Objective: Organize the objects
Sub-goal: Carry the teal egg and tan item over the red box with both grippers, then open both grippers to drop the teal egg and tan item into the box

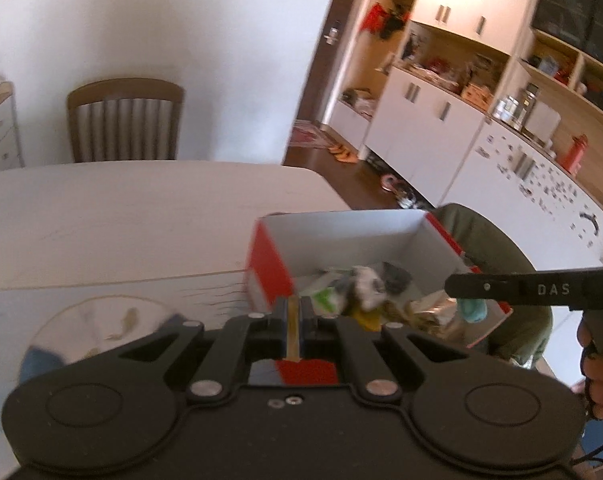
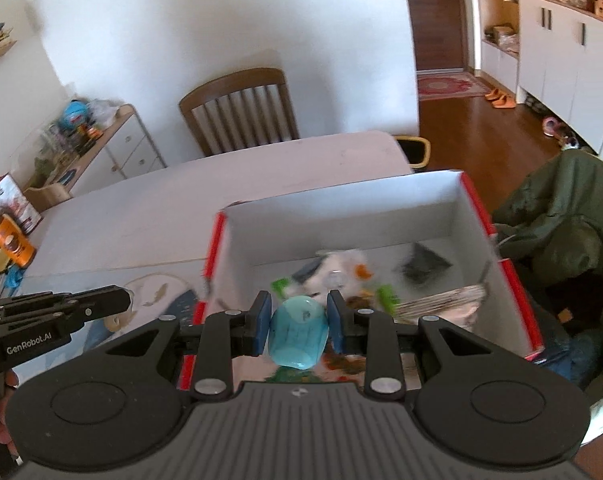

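A cardboard box (image 1: 267, 264), red outside and white inside, rests on the table's right side with several small wrapped items and packets (image 1: 365, 292) in it. My left gripper (image 1: 293, 310) is shut on the box's near wall, whose cardboard edge shows between the pads. My right gripper (image 2: 298, 322) is shut on a small turquoise rounded toy (image 2: 297, 332), held just above the near end of the box (image 2: 341, 208). In the left wrist view the right gripper (image 1: 453, 286) reaches in from the right, with the turquoise toy (image 1: 472, 309) hanging under it. The left gripper (image 2: 117, 300) shows at the left.
A pale table (image 1: 121, 216) carries a fish-print mat (image 1: 113, 320) on its near left. A wooden chair (image 2: 241, 108) stands at the far side. A dark green jacket (image 2: 561, 208) lies right of the box. Packets and a carton (image 2: 9, 240) crowd the table's left edge.
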Motion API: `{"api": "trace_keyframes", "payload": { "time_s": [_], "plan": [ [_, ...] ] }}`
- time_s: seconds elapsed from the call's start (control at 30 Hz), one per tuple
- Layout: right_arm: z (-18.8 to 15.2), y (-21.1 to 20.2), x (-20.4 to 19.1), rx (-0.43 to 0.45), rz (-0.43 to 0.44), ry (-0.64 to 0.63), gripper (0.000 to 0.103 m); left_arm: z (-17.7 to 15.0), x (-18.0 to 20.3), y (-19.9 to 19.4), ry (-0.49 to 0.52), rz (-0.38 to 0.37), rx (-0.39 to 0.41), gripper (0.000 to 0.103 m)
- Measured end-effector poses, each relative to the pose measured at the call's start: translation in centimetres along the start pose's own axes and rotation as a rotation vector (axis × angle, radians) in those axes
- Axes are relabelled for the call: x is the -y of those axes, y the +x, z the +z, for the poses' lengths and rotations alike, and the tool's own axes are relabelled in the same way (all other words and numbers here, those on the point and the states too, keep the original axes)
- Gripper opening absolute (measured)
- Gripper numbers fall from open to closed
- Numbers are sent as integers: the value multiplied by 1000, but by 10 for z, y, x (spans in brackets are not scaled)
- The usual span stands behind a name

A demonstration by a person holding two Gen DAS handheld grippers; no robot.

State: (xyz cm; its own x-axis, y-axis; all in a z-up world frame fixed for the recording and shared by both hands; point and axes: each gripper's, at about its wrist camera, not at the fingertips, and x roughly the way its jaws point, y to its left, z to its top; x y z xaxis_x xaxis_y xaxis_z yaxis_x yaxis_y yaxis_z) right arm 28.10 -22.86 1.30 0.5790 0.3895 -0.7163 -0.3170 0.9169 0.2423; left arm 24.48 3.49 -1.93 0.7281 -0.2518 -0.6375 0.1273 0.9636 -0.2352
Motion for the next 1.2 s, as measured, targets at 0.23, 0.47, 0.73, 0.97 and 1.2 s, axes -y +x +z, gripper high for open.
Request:
{"api": "trace_keyframes", "payload": {
  "time_s": [0.23,0.47,0.73,0.97,1.2],
  "plan": [
    [14,4,36,8,-37,10,29,8,38,40,46,-50,-54,4],
    [29,22,60,-5,-54,14,29,5,73,70,112,-79,-104,4],
    [34,66,81,-76,-68,10,29,2,105,105,179,-102,-156,4],
    [28,104,93,-138,-99,-7,29,-3,118,129,204,-110,-194,4],
    [23,122,98,-179,-99,-22,29,-7,122,142,223,-100,-225,4]
  ]
}}
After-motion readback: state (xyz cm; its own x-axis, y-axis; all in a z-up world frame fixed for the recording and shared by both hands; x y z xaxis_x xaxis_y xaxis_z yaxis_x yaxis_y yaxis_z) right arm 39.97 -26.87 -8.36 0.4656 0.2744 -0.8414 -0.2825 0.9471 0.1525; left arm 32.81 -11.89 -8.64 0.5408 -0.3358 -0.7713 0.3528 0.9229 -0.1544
